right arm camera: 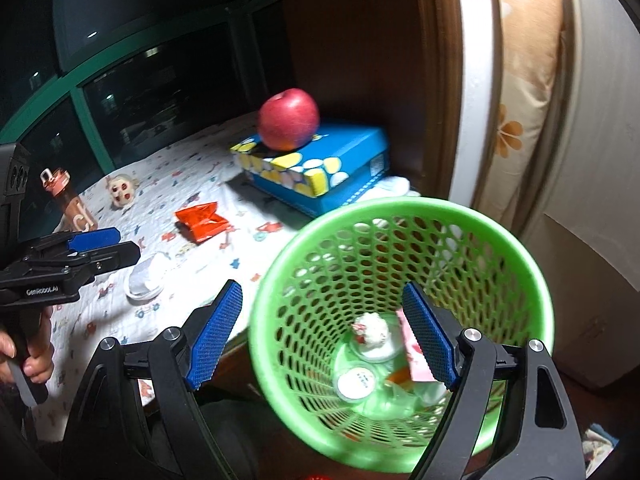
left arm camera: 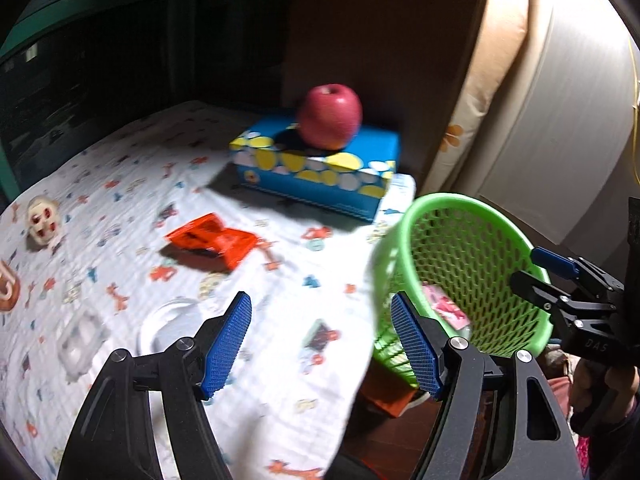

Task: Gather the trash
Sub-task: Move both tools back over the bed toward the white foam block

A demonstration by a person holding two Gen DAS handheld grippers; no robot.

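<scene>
Red wrapper (left arm camera: 212,242) on cloth — beyond open left gripper (left arm camera: 320,344) jaws.

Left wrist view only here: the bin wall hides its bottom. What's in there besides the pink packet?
Observer: A crumpled white wad and a round white lid lie at the bottom of the green bin.
Operator: Right tongs are side-on for me. Open?
Observer: Yes, the right tongs are open, with nothing pinched between the pads.
</scene>
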